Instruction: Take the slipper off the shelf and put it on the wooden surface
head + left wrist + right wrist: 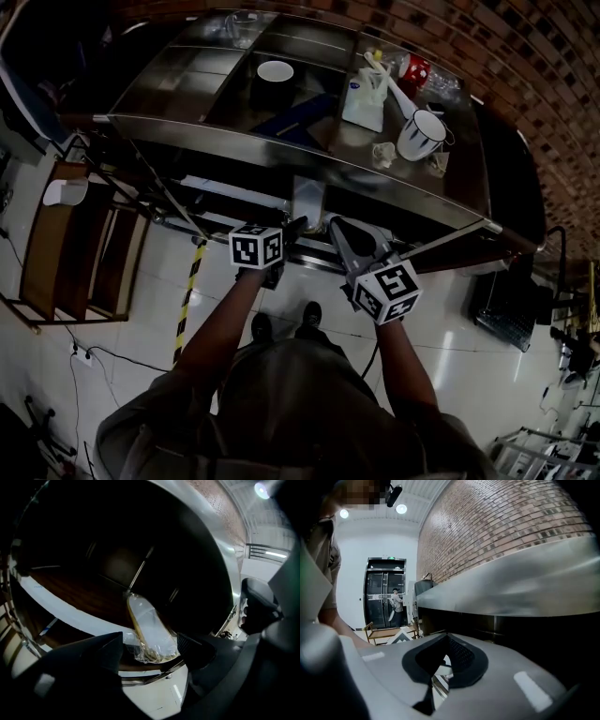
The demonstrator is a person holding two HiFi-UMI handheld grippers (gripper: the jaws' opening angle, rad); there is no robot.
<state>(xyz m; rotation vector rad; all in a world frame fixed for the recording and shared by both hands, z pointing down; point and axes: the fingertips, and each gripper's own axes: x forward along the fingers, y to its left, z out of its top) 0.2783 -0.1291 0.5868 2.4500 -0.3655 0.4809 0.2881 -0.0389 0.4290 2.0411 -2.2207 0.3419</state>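
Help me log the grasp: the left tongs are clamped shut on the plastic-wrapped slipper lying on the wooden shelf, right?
No: the left tongs stand open; the pale slipper in clear plastic lies between them on the dark wooden shelf. The left gripper view shows this.

The bench (169,94) is viewed steeply from overhead. The left gripper view is aimed closely under it at the wooden surface (79,592); the right gripper view is turned along its front, toward the brick wall (497,527). Its steel edge is shared.

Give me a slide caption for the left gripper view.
Open left gripper facing the plastic-wrapped slipper lying on the wooden surface.
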